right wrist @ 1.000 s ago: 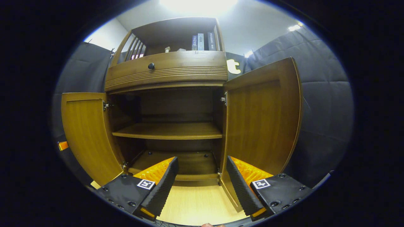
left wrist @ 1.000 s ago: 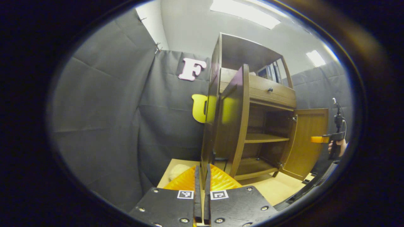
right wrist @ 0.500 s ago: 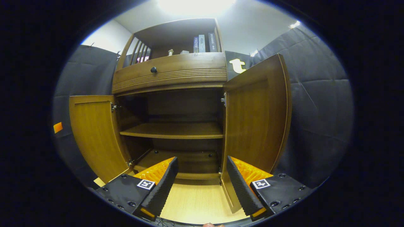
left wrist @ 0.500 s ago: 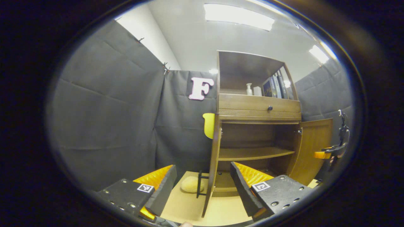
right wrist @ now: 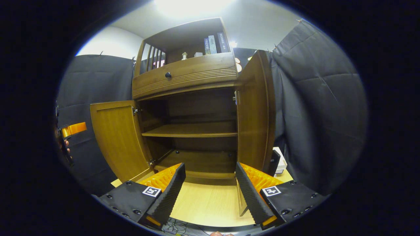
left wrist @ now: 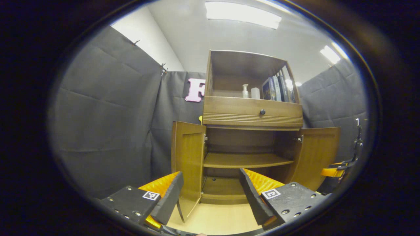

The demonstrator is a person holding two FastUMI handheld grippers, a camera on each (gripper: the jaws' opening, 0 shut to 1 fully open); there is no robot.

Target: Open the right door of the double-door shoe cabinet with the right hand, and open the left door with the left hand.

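Note:
The brown wooden shoe cabinet [left wrist: 252, 114] stands with both lower doors swung wide. In the left gripper view the left door [left wrist: 187, 160] and the right door [left wrist: 316, 155] flank two bare shelves. My left gripper [left wrist: 210, 196] is open, a little back from the cabinet, with nothing between its fingers. The right gripper view has the left door [right wrist: 119, 137] on the left and the right door [right wrist: 257, 111] nearly edge-on. My right gripper [right wrist: 210, 193] is open and holds nothing. Each gripper appears small at the other view's edge: the right one [left wrist: 331, 171], the left one [right wrist: 73, 128].
Above the doors is a drawer with a black knob [left wrist: 262, 112]. The top shelf holds books [left wrist: 274, 89] and a small bottle [left wrist: 245, 91]. A white box [right wrist: 280, 160] sits behind the right door. The cabinet rests on a light wood surface [right wrist: 210, 203].
My left gripper, shut around the left door's edge a second ago, has opened and drawn back to face the cabinet front. The left door swung wider. The right gripper's view turned, showing the right door edge-on.

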